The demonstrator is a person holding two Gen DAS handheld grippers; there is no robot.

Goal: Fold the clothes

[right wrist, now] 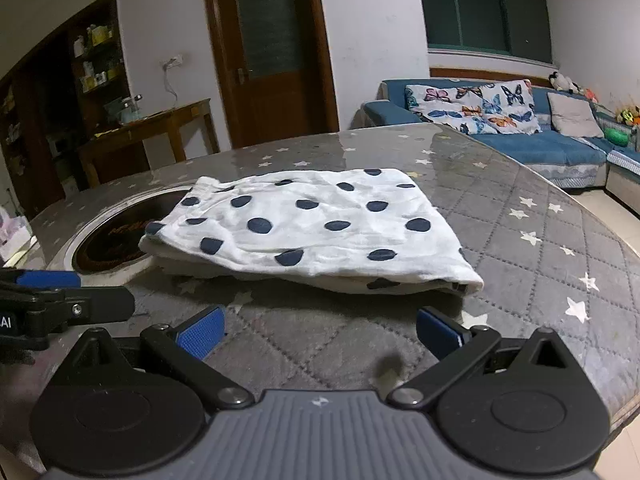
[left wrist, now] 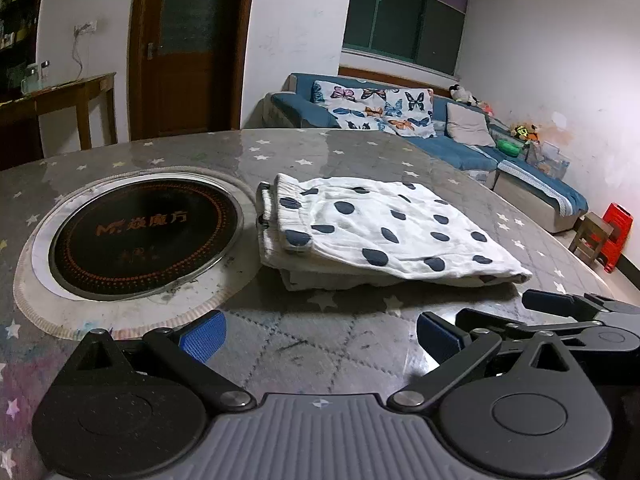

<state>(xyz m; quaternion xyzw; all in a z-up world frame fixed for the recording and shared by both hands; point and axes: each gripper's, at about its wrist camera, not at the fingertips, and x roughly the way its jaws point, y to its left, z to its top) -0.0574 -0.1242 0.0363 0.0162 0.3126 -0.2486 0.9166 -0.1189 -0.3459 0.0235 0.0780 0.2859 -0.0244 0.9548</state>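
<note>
Polka-dot clothes (left wrist: 372, 228) lie folded in a flat, layered bundle on the grey star-patterned surface (left wrist: 328, 344), towards its middle and just beside the round black cooktop (left wrist: 144, 236) set into the surface — in the left wrist view the bundle's gathered waistband end sits near the cooktop's metal rim without clearly touching it. The fabric is white with dark blue spots, and its near edge shows several stacked layers

The left gripper (left wrist: 320, 332) hovers low over the near part of the surface, its blue-padded fingers (left wrist: 202, 338) spread wide apart and holding nothing; the clothes are a little way in front of it. The right gripper (right wrist: 320, 332) is likewise spread wide and empty, aimed at the near edge of the bundle, with bare surface between its fingers (right wrist: 200, 336). Each gripper shows at the side of the other's view — the two sit close together, side by side

Beyond the far edge of the surface stand a blue sofa (right wrist: 560, 152) and a brown door (right wrist: 268, 52)
</note>
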